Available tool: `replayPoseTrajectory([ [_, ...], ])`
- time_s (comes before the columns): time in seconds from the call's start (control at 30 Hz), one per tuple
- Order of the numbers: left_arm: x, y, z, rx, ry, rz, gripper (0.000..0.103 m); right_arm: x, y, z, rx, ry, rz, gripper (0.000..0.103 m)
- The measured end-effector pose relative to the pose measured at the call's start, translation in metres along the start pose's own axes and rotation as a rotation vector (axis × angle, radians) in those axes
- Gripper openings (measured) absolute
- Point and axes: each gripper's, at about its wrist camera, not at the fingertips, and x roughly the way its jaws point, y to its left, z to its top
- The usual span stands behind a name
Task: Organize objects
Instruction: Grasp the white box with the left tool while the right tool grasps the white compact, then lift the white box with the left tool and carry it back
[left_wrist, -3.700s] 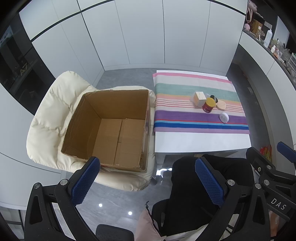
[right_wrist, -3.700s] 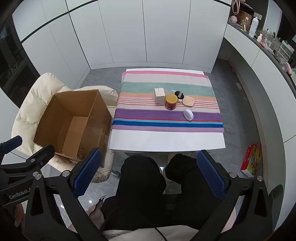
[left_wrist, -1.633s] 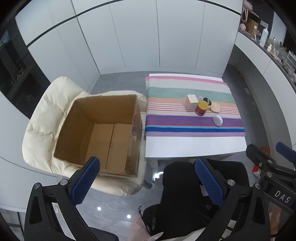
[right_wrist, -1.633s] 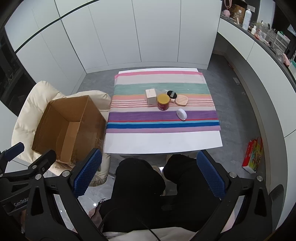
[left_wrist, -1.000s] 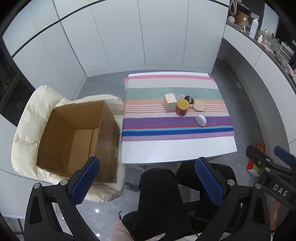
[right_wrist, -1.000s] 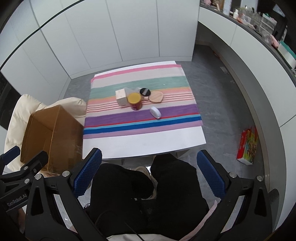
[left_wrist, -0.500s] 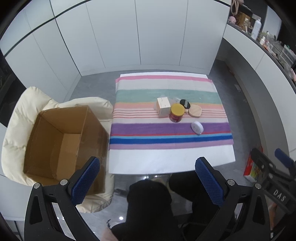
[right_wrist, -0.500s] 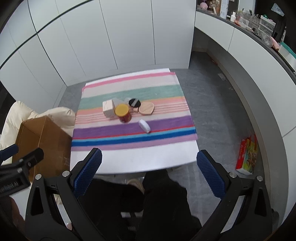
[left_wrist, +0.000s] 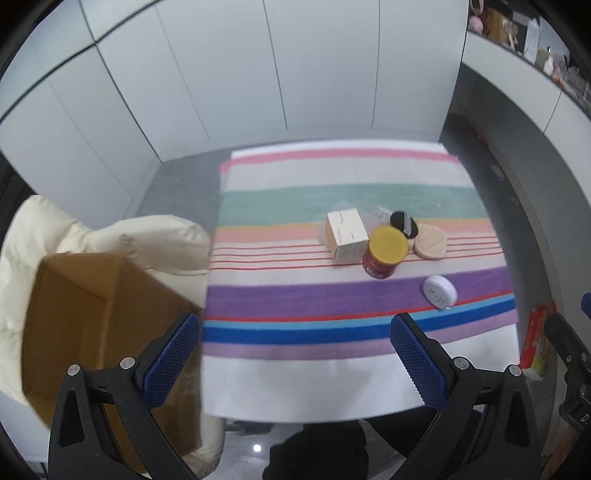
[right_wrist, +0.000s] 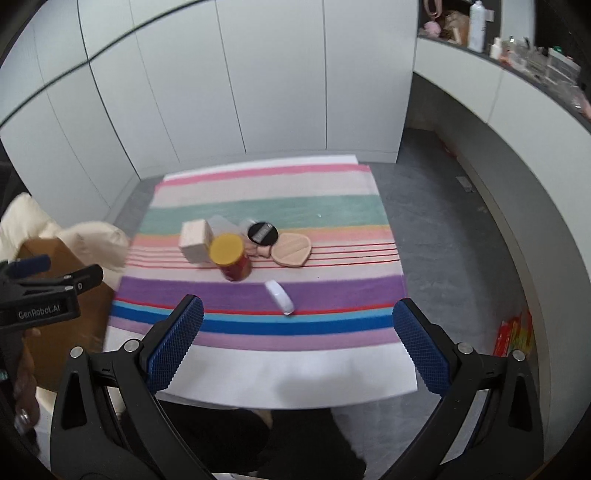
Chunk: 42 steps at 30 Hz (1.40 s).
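Blue ribbed pads frame both of my views: my left gripper is spread wide with nothing between its fingers, and my right gripper is spread wide and bare as well, both held above the near edge of the white table. That near strip of tabletop is bare white, and beyond it the striped cloth covers the rest up to the far edge; its purple and blue bands closest to me carry only the white oval case, which lies ahead and to the right of my left gripper and, in the right wrist view, just beyond the gap between my right fingers. Past it, near the middle of the cloth, the red jar with the yellow lid stands upright, touching or nearly touching the cream box on its left. Behind the jar sit the black round compact and the tan powder puff, close together; something pale and translucent lies behind the box, too blurred to name. To my left, off the table's edge, the cardboard box rests on the cream padded chair; from this angle I cannot see into it. Grey floor opens to the right of the table, and white cabinet doors close the far side.
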Motion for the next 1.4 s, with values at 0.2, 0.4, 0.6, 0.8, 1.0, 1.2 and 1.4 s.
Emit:
replayPoseTrajectory([
  [0.2, 0.074, -0.016, 0.015, 0.017, 0.035, -0.048, 0.103, 0.076, -0.019, -0.013, -0.014, 0.048, 0.040, 0.103],
  [0.4, 0.118, -0.022, 0.032, -0.038, 0.047, -0.109, 0.103, 0.138, -0.009, -0.025, -0.115, 0.072, 0.058, 0.102],
  [0.6, 0.154, -0.026, 0.066, -0.092, 0.051, -0.112, 0.103, 0.185, 0.014, -0.027, -0.202, 0.103, 0.061, 0.096],
  [0.8, 0.194, -0.028, 0.081, -0.082, 0.131, -0.034, 0.100, 0.214, 0.029, -0.025, -0.258, 0.103, 0.022, 0.080],
  [1.0, 0.211, -0.018, 0.072, -0.144, 0.162, -0.124, 0.045, 0.233, 0.025, -0.026, -0.222, 0.180, 0.016, 0.017],
  [1.2, 0.205, -0.019, 0.068, -0.111, 0.148, -0.066, 0.045, 0.235, 0.011, -0.022, -0.134, 0.224, 0.027, 0.017],
  [1.4, 0.195, -0.015, 0.068, -0.092, 0.125, -0.045, 0.045, 0.224, 0.002, -0.005, -0.027, 0.251, 0.052, 0.017],
])
